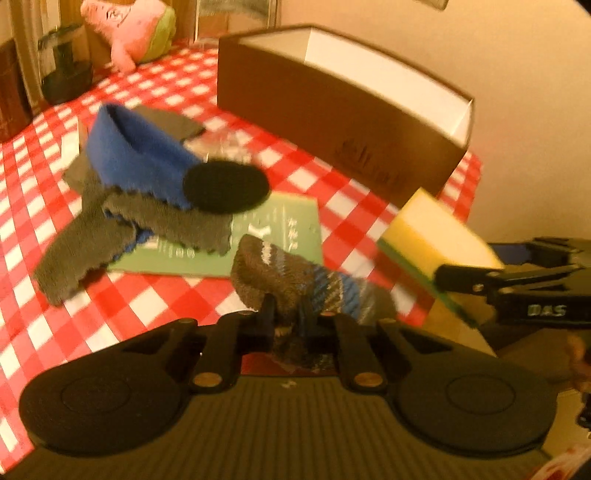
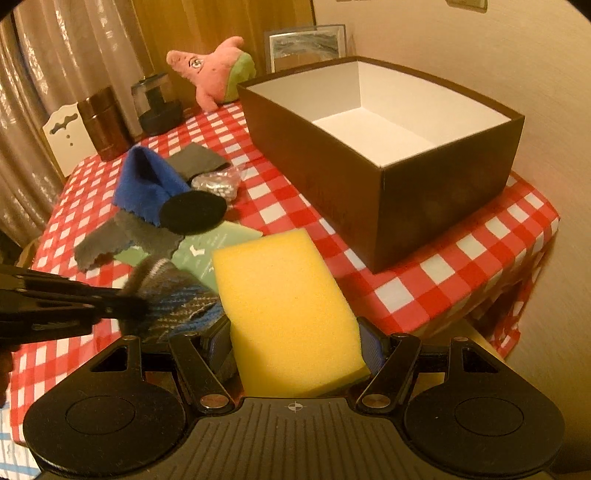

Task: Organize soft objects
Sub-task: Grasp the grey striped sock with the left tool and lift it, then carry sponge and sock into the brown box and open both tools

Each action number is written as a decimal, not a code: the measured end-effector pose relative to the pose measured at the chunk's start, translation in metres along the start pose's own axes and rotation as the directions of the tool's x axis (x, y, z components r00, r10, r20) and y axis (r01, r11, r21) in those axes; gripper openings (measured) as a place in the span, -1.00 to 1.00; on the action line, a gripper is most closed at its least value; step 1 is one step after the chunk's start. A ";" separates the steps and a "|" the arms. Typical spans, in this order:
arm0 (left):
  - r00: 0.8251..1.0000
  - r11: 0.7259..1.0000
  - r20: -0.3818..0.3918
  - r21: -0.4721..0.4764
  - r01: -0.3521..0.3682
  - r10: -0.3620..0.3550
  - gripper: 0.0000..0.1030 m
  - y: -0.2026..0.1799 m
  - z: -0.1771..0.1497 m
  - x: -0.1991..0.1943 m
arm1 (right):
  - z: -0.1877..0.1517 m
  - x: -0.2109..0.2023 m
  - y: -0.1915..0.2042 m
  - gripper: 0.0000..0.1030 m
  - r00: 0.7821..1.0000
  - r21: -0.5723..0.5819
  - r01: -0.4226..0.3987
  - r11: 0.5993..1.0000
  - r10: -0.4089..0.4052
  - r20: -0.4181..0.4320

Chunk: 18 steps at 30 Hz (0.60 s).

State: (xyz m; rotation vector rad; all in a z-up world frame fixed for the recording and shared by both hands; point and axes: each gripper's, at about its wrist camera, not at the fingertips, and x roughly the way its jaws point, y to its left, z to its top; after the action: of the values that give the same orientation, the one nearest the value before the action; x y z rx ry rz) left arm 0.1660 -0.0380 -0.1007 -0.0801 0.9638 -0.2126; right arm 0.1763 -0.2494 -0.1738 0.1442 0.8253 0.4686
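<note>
Left wrist view puts us right over the left gripper point(image 1: 286, 314), whose jaws are pinched narrow on a striped sock point(image 1: 295, 280); the sock bunches up between the fingers and spills ahead of them. To the right of it we see the right gripper point(image 1: 458, 275) coming in from the side, clamped on a yellow sponge point(image 1: 439, 240) with a green underside. Just beyond the sock lies a green card point(image 1: 280, 229) on the checked cloth point(image 1: 55, 229), and ahead to the left a grey rag point(image 1: 88, 240) sprawls over it. On top of the rag sits a blue cloth point(image 1: 136, 155) with a black disc point(image 1: 226, 186) against its near end. Farther ahead to the right stands the brown box point(image 1: 332, 122), open at the top. Far ahead to the left a pink plush point(image 1: 129, 29) lies at the table's back edge.

From the right wrist we see the sponge point(image 2: 284, 314) filling the gap between the right gripper's point(image 2: 295, 350) fingers, which stand fairly wide on its sides. The left gripper point(image 2: 125, 306) reaches in from the left with the sock point(image 2: 173, 295) in it, just beside the sponge. Ahead to the left lie the rag point(image 2: 110, 240), blue cloth point(image 2: 147, 181) and disc point(image 2: 194, 214); behind them a clear bag point(image 2: 218, 184) of small pieces. Ahead to the right the box point(image 2: 369, 206) shows a bare white inside. The plush point(image 2: 210, 70) lies beyond, left of the box.
</note>
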 end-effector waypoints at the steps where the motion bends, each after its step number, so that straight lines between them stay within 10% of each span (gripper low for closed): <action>1: 1.000 1.000 0.011 0.003 0.003 -0.003 -0.80 0.000 0.004 -0.005 | 0.002 0.000 0.001 0.35 1.000 0.004 0.000 1.000 0.000 0.004; 18: 0.985 0.996 0.167 0.074 0.039 -0.051 -0.80 0.025 0.086 -0.054 | 0.058 -0.017 0.039 0.35 0.987 0.005 0.025 1.000 -0.025 0.157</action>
State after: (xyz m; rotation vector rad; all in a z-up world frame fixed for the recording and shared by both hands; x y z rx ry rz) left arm 0.2102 -0.0044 -0.0120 -0.0545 0.7855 -0.2773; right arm 0.1959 -0.2190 -0.1113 0.1707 0.6722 0.4266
